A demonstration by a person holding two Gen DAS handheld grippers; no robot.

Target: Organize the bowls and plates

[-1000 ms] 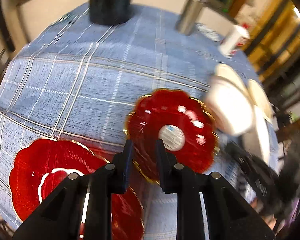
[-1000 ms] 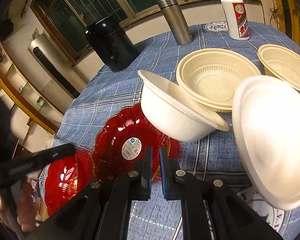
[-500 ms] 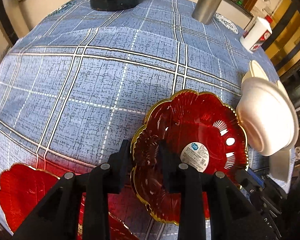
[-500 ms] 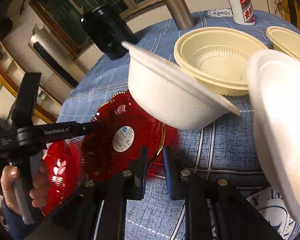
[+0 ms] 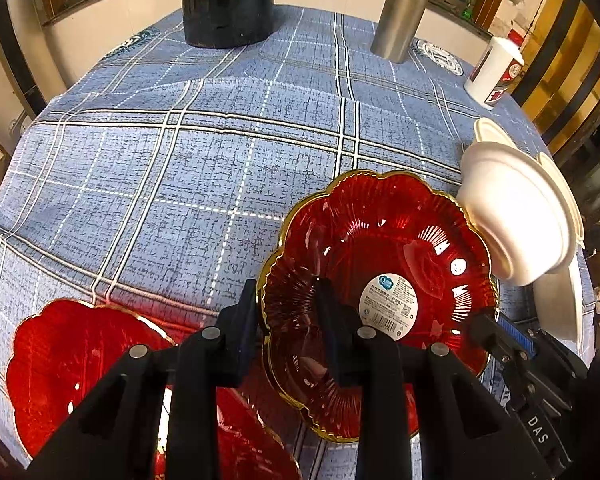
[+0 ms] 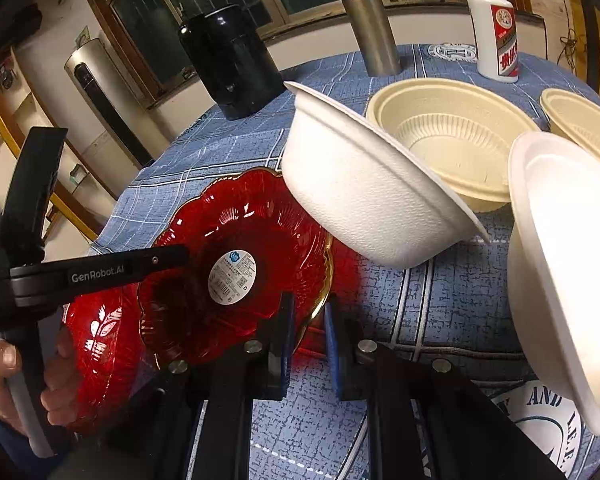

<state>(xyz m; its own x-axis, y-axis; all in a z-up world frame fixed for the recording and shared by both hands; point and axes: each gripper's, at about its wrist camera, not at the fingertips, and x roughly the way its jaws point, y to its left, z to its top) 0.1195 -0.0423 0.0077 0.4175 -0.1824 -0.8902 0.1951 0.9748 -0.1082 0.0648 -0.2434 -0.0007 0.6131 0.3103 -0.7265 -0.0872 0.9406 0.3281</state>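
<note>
A: Progress check. Red scalloped plate [image 5: 380, 272] is lifted and tilted, held at both edges. Left claw [image 5: 288, 316] straddles its left rim, one finger outside, one over the inner face; it looks clamped on the rim. Right claw [image 6: 306, 320] has the gilt rim between its jaws at the plate's near right edge, and those jaws are closing on it.

B: And the rest?

A: Second red plate [image 5: 88, 364] lies flat on the blue plaid surface [image 5: 180, 168], near left, partly under the lifted one. My guess is the lifted plate goes onto it. Not stacked yet.

B: Bowls?

A: White paper bowl [image 6: 364, 200] is tipped on its side just right of the plate, resting against it as far as I can tell. Two cream bowls [image 6: 452, 136] sit nested at far right, a third [image 6: 584, 124] beside them, another white bowl [image 6: 560, 280] near right. Most sorting remains, I'd judge.

B: Plate orientation?

A: Round, so no long axis. Its labelled face points up and toward the near side, the far edge raised.
</note>
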